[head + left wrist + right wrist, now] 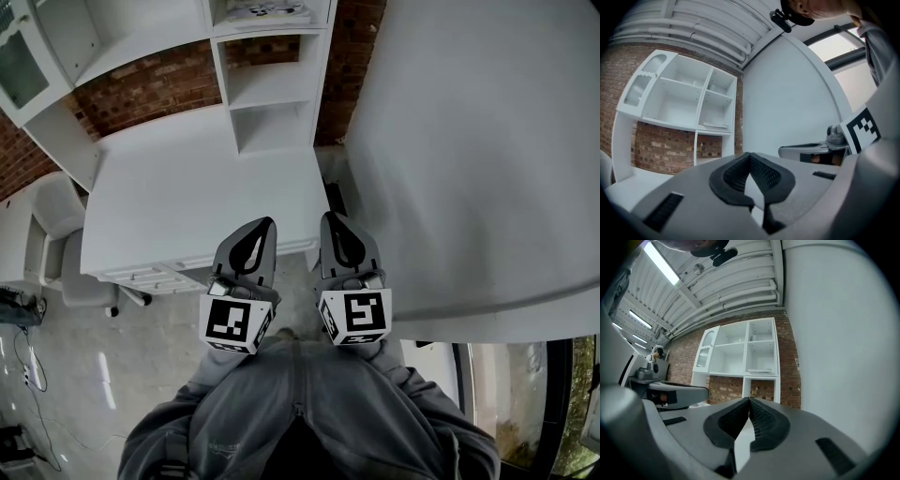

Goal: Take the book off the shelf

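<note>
Shut, empty: left gripper (266,223) and right gripper (331,217), side by side over white desk (187,187). Flat on shelf (268,29): book (267,10).

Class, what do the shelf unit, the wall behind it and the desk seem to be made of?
Shelf unit: probably painted or laminated board; flat, smooth, matte white panels.
Wall: bare brick; red-brown blocks with pale mortar lines.
Desk: likely the same white board; plain, even top.

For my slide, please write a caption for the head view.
Left hand-held gripper and right hand-held gripper, both shut, point at the shelf holding the book.
</note>
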### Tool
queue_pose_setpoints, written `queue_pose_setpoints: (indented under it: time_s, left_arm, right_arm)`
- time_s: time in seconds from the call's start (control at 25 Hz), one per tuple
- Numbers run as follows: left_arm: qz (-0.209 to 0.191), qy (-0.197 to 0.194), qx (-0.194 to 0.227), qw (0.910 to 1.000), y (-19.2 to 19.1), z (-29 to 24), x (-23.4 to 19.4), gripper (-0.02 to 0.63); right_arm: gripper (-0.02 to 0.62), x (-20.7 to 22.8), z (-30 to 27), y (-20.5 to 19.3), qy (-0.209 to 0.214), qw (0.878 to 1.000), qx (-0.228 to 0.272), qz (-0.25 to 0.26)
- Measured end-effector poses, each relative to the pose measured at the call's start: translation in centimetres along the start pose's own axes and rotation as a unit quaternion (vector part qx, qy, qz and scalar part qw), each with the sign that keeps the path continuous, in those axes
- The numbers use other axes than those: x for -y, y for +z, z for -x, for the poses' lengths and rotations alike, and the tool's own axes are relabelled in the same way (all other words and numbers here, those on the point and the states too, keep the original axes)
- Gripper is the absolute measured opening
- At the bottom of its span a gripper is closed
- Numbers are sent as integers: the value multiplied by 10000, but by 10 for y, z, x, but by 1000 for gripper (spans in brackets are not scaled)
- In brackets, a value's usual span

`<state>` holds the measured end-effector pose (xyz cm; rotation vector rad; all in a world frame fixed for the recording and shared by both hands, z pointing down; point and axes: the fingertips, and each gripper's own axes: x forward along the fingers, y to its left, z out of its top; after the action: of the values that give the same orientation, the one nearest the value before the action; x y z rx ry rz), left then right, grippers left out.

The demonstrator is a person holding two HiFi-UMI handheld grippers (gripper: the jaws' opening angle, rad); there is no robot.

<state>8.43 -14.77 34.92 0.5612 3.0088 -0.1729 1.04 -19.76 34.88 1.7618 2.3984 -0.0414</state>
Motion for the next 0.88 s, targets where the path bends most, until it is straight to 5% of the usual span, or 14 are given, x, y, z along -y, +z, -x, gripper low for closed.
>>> queue_pose_setpoints:
  time_s: [0.88]
  left_arm:
    - [1,27,149,9999,-4,-31,-27,5]
  right_arm:
    - [26,5,-41,-2,165,9997,122,94]
